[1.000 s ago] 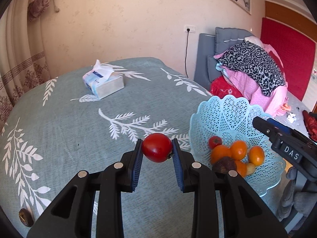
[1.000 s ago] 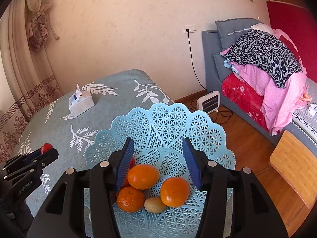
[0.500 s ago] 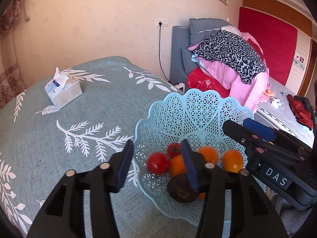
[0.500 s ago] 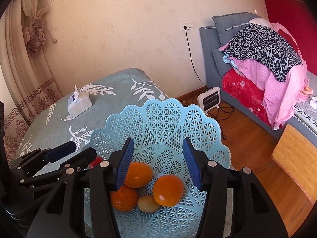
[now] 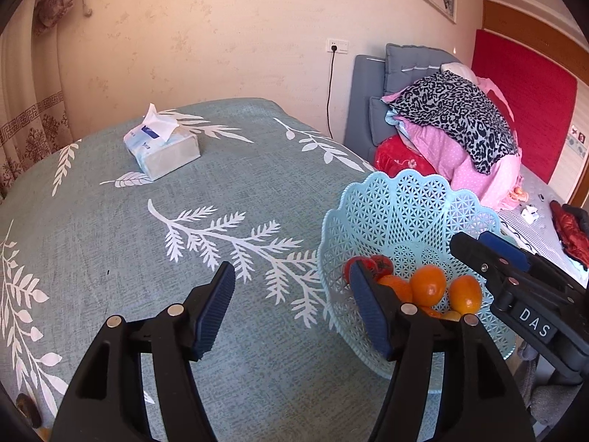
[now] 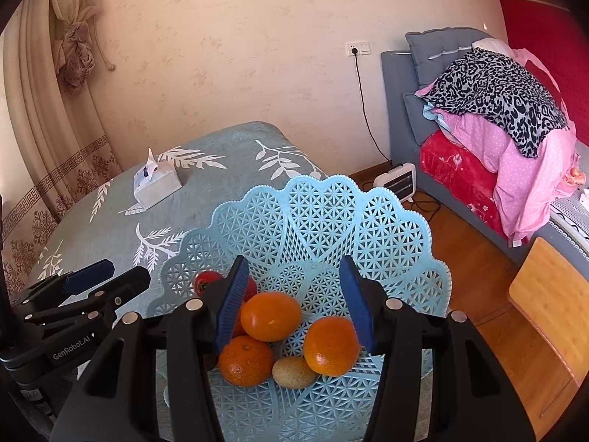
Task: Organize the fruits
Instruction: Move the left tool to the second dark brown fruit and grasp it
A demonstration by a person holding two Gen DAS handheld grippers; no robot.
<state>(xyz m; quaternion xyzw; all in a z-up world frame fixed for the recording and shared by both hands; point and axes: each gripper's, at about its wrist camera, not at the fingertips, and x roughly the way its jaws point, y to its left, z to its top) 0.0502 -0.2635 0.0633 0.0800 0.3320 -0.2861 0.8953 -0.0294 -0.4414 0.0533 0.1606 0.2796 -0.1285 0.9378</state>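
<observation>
The left claw [image 5: 291, 309] hung over the leaf-print counter [image 5: 129, 243], its jaws opening with nothing between them. Two red tomatoes [image 5: 381, 263] and the oranges [image 6: 270, 316] lay in the blue lattice basket [image 6: 368, 221], over which the right claw [image 6: 294, 304] hung spread and empty.

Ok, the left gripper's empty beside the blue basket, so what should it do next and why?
Probably swing the left gripper, jaws opening with nothing between them, back over the tablecloth to look for more fruit. The tomatoes and oranges already sit in the basket, and only a tissue box shows on the cloth.
</observation>
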